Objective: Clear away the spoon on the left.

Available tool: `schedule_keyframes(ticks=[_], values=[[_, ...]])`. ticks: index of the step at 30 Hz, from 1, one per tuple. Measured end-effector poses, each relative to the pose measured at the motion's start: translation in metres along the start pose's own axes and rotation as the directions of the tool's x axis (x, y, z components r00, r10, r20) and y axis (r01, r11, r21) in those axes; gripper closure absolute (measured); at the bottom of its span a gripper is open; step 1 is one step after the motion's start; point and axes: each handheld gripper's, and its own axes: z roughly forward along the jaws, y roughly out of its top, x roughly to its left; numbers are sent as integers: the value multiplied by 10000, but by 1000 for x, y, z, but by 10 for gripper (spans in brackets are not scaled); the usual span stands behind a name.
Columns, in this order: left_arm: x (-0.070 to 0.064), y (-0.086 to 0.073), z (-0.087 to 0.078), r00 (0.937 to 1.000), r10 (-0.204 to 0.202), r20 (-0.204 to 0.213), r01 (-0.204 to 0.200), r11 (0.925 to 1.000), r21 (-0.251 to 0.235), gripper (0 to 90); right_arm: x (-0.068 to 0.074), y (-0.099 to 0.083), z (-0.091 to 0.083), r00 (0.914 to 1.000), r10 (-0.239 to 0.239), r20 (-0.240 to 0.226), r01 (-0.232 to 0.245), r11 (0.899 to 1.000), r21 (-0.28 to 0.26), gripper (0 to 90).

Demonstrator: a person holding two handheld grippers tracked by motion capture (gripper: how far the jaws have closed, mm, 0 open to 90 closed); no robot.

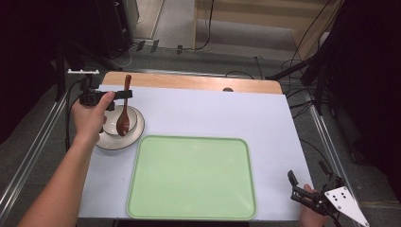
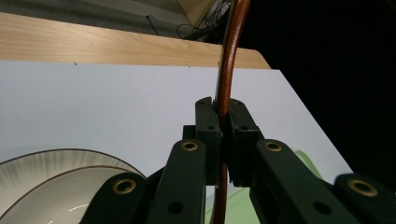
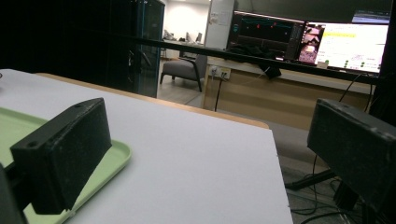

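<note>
White sheeting covers the table (image 1: 208,113) before us, with a pale green tray (image 1: 191,177) at its near middle and a wooden edge along the far side. Our left gripper (image 1: 124,95) has its jaws pressed tight on the handle of a brown wooden spoon (image 1: 124,113), which hangs nearly upright with its bowl just over the small white bowl (image 1: 113,124) sitting on a striped plate (image 1: 130,141) left of the tray. Our right gripper (image 1: 299,187) waits at the table's near right corner, jaws spread wide with nothing between them.
</note>
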Motion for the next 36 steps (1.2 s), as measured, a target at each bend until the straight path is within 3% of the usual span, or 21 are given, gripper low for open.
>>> schedule_keyframes(ticks=[7, 36], values=[[-7, -7, -1, 9998, 208, 71, -208, 9998, 24, 855, 0, 0, 0, 10000, -2, 12, 2, 10000, 11, 0], [-22, -47, 3, 9989, 331, 337, -336, 9993, 141, 855, 0, 0, 0, 10000, -10, 17, 10, 10000, 42, 0]])
